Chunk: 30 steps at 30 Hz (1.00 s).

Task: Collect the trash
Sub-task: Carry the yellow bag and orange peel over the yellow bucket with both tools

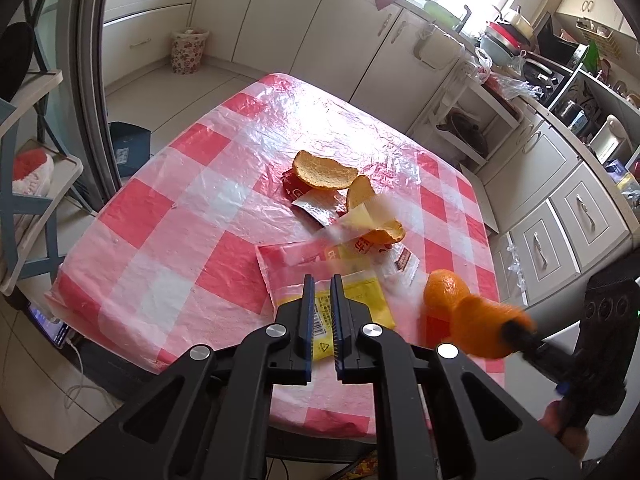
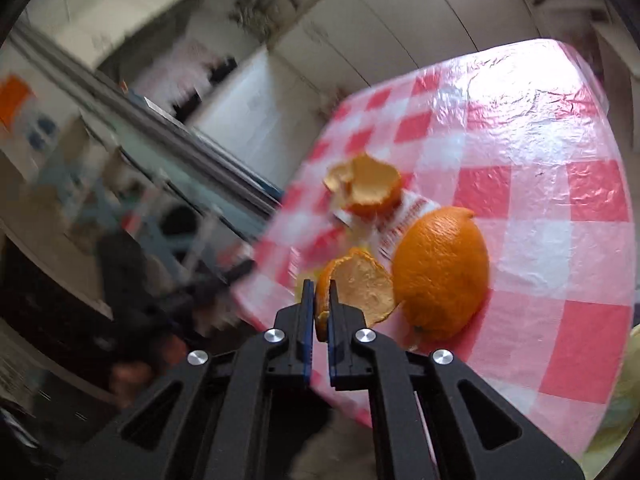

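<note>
On the red-and-white checked table [image 1: 168, 208] lies a heap of rubbish: pale orange peels [image 1: 324, 170], a red wrapper [image 1: 304, 196] and a pink plastic bag [image 1: 296, 256]. My left gripper [image 1: 323, 292] is shut on a yellow wrapper [image 1: 360, 300] with a barcode, at the table's near edge. In the left wrist view my right gripper [image 1: 508, 328] is blurred at the right, with orange peel [image 1: 480, 328] in its jaws. In its own view the right gripper [image 2: 319, 292] is shut on that curled peel [image 2: 360, 288]. An orange [image 2: 440, 272] lies just beside it. Another peel [image 2: 368, 188] rests behind on a wrapper [image 2: 412, 216].
A flowered waste bin [image 1: 190, 50] stands on the floor by the far cupboards. A shelf unit [image 1: 36, 184] is at the left, and a crowded counter [image 1: 540, 68] at the right. A phone [image 1: 44, 320] lies on the floor by the table's left corner.
</note>
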{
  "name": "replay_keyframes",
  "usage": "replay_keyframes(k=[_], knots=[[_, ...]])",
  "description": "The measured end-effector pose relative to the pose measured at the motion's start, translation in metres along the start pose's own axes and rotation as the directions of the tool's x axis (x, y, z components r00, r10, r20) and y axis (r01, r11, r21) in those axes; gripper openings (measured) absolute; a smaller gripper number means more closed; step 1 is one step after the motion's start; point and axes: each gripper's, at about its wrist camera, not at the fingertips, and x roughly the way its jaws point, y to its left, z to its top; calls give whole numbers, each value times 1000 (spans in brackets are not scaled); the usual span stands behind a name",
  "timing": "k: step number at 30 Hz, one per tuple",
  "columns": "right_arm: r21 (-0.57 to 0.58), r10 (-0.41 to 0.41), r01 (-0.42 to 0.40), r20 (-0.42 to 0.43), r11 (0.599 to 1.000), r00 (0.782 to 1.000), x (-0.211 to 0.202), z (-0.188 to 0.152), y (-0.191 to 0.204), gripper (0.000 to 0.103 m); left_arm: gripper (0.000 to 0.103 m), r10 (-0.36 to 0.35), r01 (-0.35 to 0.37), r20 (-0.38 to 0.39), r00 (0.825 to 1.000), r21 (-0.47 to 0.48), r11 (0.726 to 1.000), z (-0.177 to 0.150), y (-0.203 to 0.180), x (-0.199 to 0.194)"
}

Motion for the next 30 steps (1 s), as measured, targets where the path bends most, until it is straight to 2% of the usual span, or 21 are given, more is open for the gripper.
replay_keyframes(k=[1,5,8,9,10,11,13,14,15,16,19,22,23,24,25,27,30], knots=[[34,50,-50,24,998,998,-7,3,-5,6,6,-5,5,2,1000,2,1000,0,-2,-1],[73,127,-131,55,989,990,-14,4,-8,6,6,4,-4,5,1000,32,999,1,-8,-3],[81,182,-189,92,979,979,-20,5,-6,6,7,53,-52,-4,999,60,997,0,-5,7],[81,198,-208,115,975,973,-28,5,-5,6,11,70,-69,-17,997,58,996,0,-1,12],[73,190,-201,135,977,972,-35,8,0,6,20,74,-71,-41,996,55,996,-1,4,17],[58,164,-174,144,983,976,-40,10,2,6,26,88,-85,-61,994,46,995,-2,9,22],[61,171,-182,156,981,973,-45,12,2,6,49,116,-113,-63,991,48,992,-6,15,26],[65,170,-183,162,981,972,-45,12,1,6,53,125,-121,-67,990,58,991,-7,15,29],[62,162,-174,159,983,974,-44,13,0,6,62,139,-133,-79,987,77,988,-10,13,34],[53,144,-153,150,987,978,-42,13,2,6,68,156,-148,-84,984,90,985,-12,11,39],[37,108,-114,117,993,987,-36,11,5,6,73,221,-209,-66,973,145,967,-21,1,52],[18,84,-86,87,996,993,-29,8,7,6,72,313,-297,-28,949,242,924,-32,-16,68],[10,75,-76,79,997,994,-28,7,8,6,67,320,-307,-10,947,262,915,-36,-20,69],[1,65,-65,74,998,995,-27,7,9,6,51,317,-305,-1,948,270,913,-36,-22,69],[-4,63,-63,72,998,995,-26,6,9,6,32,303,-291,0,953,273,917,-36,-24,67],[-10,62,-61,68,998,996,-25,6,10,6,10,245,-229,-35,969,243,943,-32,-20,65],[-23,54,-53,62,998,997,-23,5,13,6,8,180,-166,-58,982,187,968,-27,-12,58]])
